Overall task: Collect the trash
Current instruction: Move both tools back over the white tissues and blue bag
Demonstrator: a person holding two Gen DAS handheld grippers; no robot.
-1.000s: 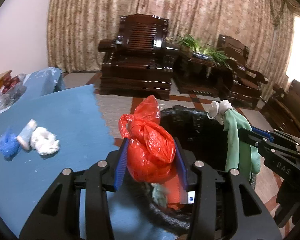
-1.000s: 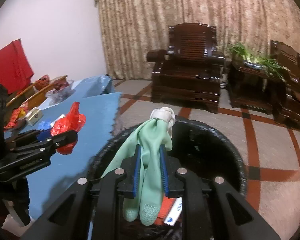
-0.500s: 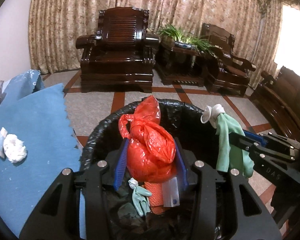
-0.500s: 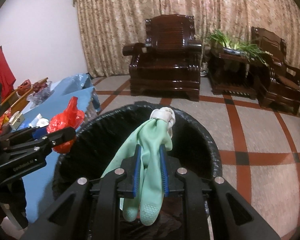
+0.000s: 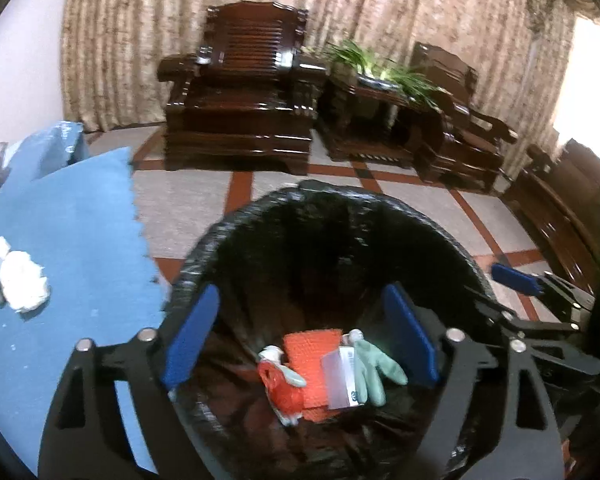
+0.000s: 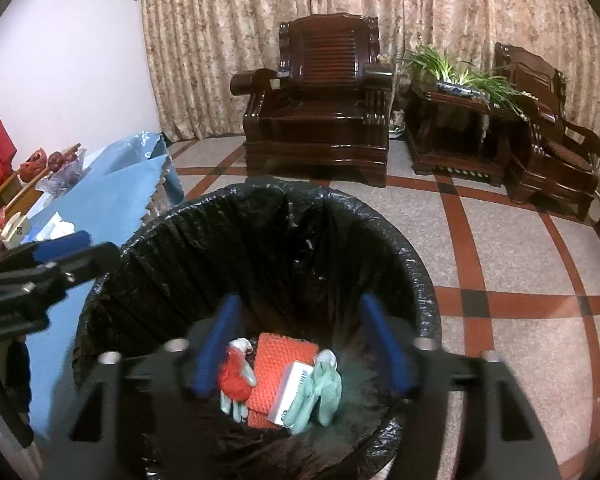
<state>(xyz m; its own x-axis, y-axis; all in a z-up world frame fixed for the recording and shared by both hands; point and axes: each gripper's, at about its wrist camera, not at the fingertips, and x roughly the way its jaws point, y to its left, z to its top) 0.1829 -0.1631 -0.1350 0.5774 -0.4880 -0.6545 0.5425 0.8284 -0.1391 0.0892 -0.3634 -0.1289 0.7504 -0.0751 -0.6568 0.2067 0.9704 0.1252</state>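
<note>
A round bin lined with a black bag (image 5: 452, 248) (image 6: 416, 272) stands beside the blue-covered table (image 5: 68, 216). Both grippers hover over its mouth. My left gripper (image 5: 300, 336) is open and empty; my right gripper (image 6: 304, 348) is open and empty. At the bin's bottom lie the red plastic bag (image 5: 284, 390) (image 6: 232, 376), a green rubber glove (image 5: 374, 368) (image 6: 320, 388), an orange pad (image 5: 310, 360) (image 6: 280, 364) and a white box (image 5: 342, 380) (image 6: 292, 388). A crumpled white tissue (image 5: 22, 280) lies on the table.
A dark wooden armchair (image 6: 316, 96), a side table with a plant (image 6: 456, 112) and a second armchair (image 6: 552, 148) stand along the curtained wall. The floor is tiled with red lines (image 6: 472, 216). Clutter sits at the table's far left (image 6: 16, 232).
Both grippers opened. The red bag fell from the left gripper and the green glove from the right gripper into the bin.
</note>
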